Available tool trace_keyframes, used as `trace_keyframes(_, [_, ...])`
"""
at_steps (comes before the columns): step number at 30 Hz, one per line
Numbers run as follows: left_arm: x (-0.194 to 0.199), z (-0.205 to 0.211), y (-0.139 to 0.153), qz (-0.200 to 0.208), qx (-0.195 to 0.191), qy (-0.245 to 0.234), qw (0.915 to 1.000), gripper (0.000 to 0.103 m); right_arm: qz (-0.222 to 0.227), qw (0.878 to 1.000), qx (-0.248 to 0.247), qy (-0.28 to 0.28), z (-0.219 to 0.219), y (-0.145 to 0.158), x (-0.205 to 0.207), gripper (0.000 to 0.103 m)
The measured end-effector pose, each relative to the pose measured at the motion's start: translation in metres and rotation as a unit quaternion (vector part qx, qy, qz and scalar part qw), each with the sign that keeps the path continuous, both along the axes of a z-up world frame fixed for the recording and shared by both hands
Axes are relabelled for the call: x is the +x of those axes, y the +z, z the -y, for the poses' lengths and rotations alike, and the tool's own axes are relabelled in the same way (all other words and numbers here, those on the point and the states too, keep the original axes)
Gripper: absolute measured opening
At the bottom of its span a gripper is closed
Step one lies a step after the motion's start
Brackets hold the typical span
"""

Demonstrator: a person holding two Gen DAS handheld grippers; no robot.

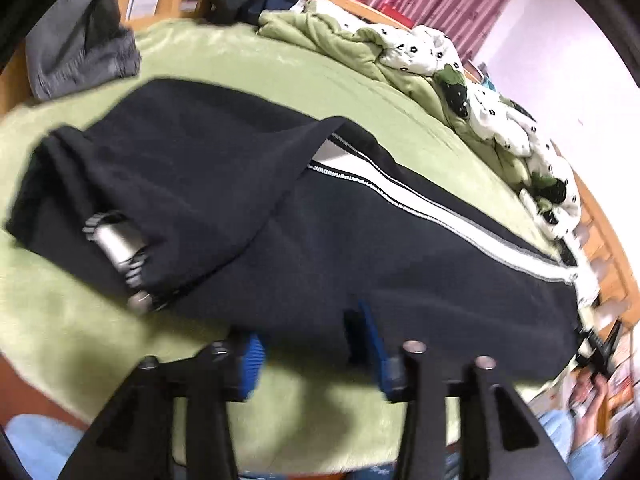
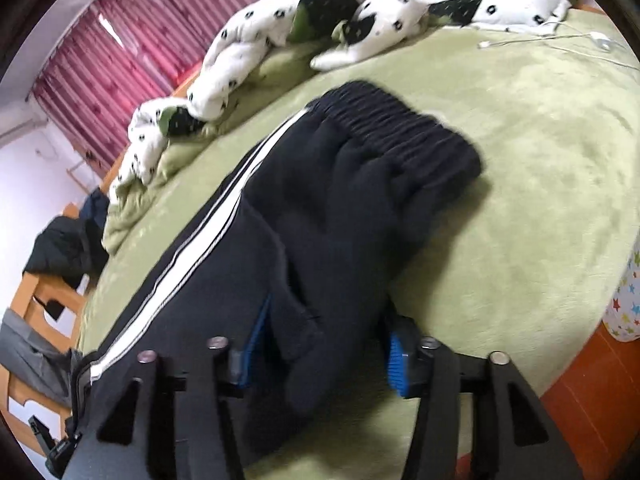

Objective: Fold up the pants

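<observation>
Pants (image 1: 280,208) stretch lengthwise across our two tongs, left tongs (image 1: 312,344) and right tongs (image 2: 320,344) both apart, gripping nothing.

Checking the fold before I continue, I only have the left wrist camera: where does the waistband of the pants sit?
Observer: The waistband lies on the green blanket, ribbed edge away from the right claw.
Operator: Is that claw gripping?
Observer: No, it stands open, with pants fabric between its pads.
Operator: Anything near that end?
Observer: A white cable lies on the blanket beyond the waistband, apart from it.
</observation>
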State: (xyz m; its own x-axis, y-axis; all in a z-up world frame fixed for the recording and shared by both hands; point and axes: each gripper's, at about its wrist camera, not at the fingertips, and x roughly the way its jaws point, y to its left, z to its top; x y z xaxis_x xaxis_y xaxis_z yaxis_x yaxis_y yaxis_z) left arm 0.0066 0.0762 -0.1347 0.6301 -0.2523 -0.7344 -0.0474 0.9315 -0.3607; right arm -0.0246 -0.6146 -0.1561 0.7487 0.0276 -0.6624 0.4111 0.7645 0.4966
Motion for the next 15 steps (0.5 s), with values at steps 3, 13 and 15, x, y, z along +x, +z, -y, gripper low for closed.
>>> trace_keyframes(3, [-0.016, 0.005, 0.006, 0.008, 0.033, -0.001, 0.9994, 0.055, 0.011, 1.0, 0.001, -0.022, 0.013, 0.003, 0.01, 0.062])
trace_keyframes(13, [-0.024, -0.013, 0.027, 0.037, 0.057, 0.095, 0.9931, 0.055, 0.029, 0.998, 0.009, -0.047, 0.061, 0.029, 0.06, 0.048])
trace_keyframes(15, [-0.021, -0.019, 0.025, 0.029, 0.062, 0.1, 0.9926, 0.054, 0.002, 0.999, -0.011, -0.045, 0.055, 0.032, 0.065, 0.053])
